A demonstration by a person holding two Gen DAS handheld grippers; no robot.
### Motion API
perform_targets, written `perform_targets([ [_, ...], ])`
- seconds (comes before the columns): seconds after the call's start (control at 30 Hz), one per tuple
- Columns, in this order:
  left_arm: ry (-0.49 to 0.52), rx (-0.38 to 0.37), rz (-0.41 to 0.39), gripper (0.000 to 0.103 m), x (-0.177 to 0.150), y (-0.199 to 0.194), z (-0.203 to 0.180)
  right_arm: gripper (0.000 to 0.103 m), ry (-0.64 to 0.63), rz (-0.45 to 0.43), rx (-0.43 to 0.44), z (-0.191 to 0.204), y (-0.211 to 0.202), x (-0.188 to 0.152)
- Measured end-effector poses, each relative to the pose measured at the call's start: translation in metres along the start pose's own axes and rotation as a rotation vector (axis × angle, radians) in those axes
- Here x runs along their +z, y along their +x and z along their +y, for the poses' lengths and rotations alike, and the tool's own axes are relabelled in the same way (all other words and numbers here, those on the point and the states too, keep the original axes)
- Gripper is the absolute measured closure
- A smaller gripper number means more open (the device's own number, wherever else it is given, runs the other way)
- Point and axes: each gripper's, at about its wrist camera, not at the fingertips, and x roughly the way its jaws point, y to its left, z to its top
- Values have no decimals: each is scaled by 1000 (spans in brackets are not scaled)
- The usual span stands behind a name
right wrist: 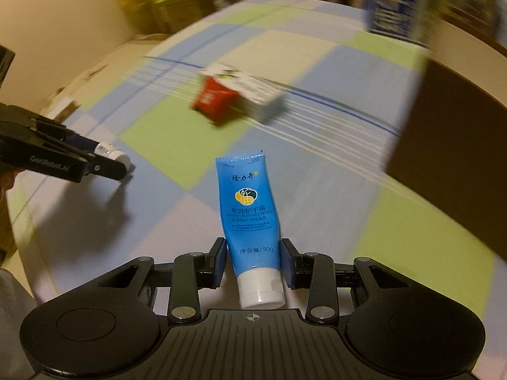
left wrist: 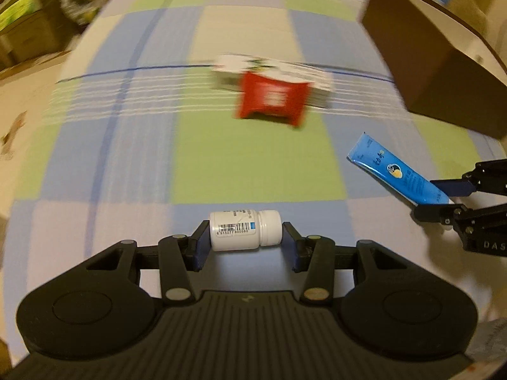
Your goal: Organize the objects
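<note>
The left gripper (left wrist: 245, 242) holds a small white pill bottle (left wrist: 245, 229) lying sideways between its jaws, one jaw against the bottle's base and the other against its cap. The right gripper (right wrist: 253, 262) is closed on a blue hand cream tube (right wrist: 250, 215), pinched low near the white cap, with the flat sealed end pointing away from the camera. Both things are lifted above the checked cloth (left wrist: 126, 158).

Further out on the cloth lie a red packet (left wrist: 272, 99) and, touching it from behind, a white box (left wrist: 285, 74); both are blurred. A brown cardboard box (left wrist: 443, 72) stands to the right, probably the place where the things must go.

The risk I see is with the bottle: it is held only by its two ends, and the smooth plastic may turn or slip out if the gripper tilts quickly. The soft tube may also bend and swing, and its far end could catch the cardboard wall on the way in.
</note>
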Motion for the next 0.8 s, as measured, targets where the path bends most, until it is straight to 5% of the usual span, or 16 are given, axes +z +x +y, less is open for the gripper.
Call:
perform_targets([
  [0.37, 200, -121, 10, 62, 16, 16, -88, 70, 214, -11, -161, -54, -49, -44],
  [0.8, 260, -137, 18, 62, 20, 23, -130, 67, 265, -45, -170, -69, -53, -43],
])
